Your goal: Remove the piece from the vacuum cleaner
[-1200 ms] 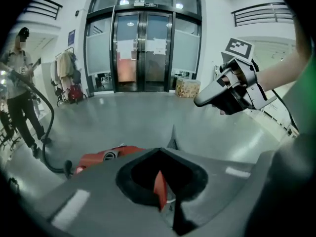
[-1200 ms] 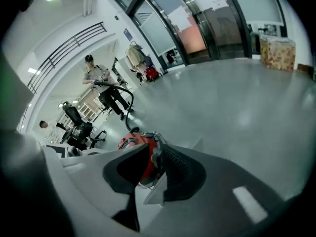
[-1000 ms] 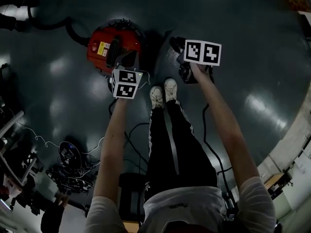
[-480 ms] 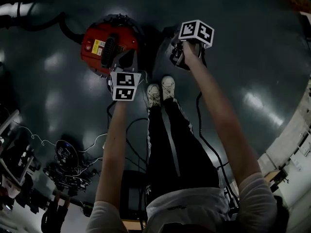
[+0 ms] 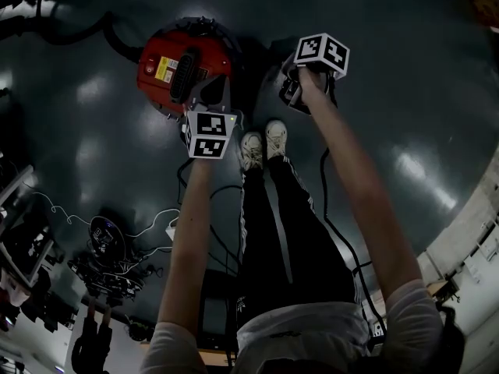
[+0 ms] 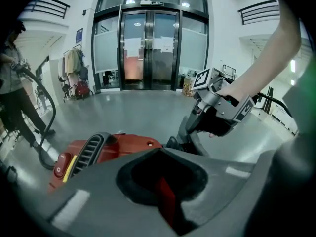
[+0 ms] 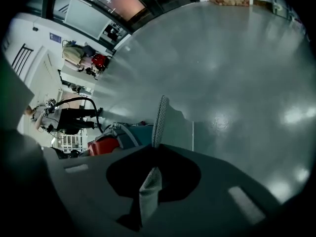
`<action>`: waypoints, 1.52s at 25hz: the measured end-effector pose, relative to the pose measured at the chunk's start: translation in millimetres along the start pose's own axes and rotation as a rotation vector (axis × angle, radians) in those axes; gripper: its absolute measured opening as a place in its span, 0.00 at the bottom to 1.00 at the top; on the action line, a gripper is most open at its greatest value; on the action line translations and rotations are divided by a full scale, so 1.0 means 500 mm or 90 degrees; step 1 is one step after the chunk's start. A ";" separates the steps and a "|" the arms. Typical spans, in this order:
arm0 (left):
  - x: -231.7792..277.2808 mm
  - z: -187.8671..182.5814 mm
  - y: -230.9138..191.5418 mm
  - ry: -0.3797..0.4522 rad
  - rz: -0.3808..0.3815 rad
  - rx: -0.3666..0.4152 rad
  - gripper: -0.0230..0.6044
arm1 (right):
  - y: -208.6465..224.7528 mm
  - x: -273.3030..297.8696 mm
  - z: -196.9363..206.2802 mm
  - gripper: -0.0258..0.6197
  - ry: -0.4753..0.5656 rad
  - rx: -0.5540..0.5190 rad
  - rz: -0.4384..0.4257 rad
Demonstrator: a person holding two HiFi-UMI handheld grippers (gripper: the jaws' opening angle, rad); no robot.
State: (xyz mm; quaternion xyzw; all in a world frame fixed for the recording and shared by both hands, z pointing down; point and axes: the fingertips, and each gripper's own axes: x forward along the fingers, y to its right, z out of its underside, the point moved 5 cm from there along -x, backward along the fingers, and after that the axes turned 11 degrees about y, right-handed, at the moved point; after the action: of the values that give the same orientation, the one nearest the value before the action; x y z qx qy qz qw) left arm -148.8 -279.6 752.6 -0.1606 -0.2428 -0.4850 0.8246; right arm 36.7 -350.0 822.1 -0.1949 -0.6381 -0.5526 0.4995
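Note:
The red vacuum cleaner [image 5: 181, 70] stands on the dark floor ahead of the person's shoes. My left gripper [image 5: 209, 104] is at its near edge, and a red part of the vacuum cleaner [image 6: 165, 201] shows between its jaws, which look shut on it. My right gripper [image 5: 295, 86] is to the right of the machine. Its jaws are closing with a thin grey mesh-edged piece [image 7: 158, 117] between them, seen edge-on and standing upward. In the left gripper view the right gripper [image 6: 190, 132] hangs just beyond the red body [image 6: 118, 149].
A black hose [image 5: 78, 31] runs off from the vacuum cleaner to the far left. Cables and equipment [image 5: 109, 259] lie on the floor at the left. The person's shoes [image 5: 261, 142] stand between the grippers. Another person with a hose [image 6: 19, 102] stands before glass doors [image 6: 150, 43].
The right gripper has lifted away from the shoes and its marker cube has turned. The left gripper stays at the vacuum cleaner's near edge.

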 end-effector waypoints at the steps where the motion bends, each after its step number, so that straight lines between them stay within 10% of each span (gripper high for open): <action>1: 0.002 0.003 -0.002 -0.001 0.001 -0.002 0.04 | -0.001 0.003 0.001 0.11 0.001 -0.018 0.003; 22: 0.004 0.007 -0.006 -0.007 -0.014 -0.024 0.04 | 0.072 -0.069 0.019 0.10 0.018 -0.166 -0.043; 26: -0.009 -0.006 -0.013 0.022 -0.057 -0.135 0.04 | 0.050 -0.101 0.018 0.10 0.033 -0.210 -0.073; 29: -0.037 -0.055 -0.023 0.085 -0.105 -0.210 0.04 | 0.027 -0.140 0.020 0.10 0.057 -0.220 -0.078; 38: -0.228 -0.358 -0.001 0.254 -0.113 -0.197 0.04 | -0.113 -0.443 0.017 0.11 0.220 -0.251 -0.127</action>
State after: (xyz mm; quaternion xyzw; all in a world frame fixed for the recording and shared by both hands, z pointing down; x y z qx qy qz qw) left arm -152.7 -287.1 540.5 -0.1638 -0.0116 -0.6088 0.7761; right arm 82.0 -292.9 605.3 -0.1273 -0.4397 -0.7377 0.4963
